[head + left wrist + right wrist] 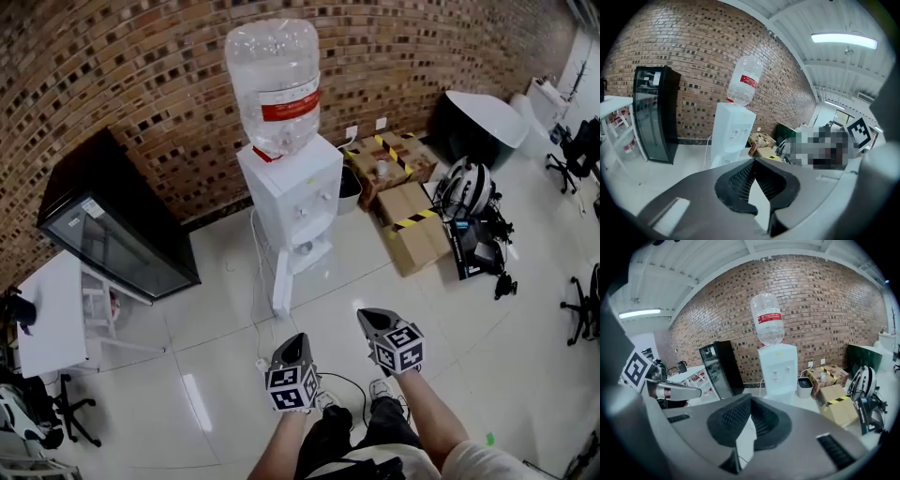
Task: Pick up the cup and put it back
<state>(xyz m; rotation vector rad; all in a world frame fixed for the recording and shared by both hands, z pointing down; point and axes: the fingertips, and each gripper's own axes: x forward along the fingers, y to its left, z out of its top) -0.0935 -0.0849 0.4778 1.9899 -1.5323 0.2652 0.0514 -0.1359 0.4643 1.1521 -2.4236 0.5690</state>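
The left tool point(297, 342) and right tool point(373, 321) were both closed and empty. They faced a water dispenser point(291, 197).

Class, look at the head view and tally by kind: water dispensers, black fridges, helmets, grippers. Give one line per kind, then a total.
dispenser: 1
fridge: 1
helmet: 1
grippers: 2 (left gripper, right gripper)
Total: 5

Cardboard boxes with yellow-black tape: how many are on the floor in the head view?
2. The far box sits against the brick wall, right of the water dispenser. The near box lies just in front of it. Others may be hidden.
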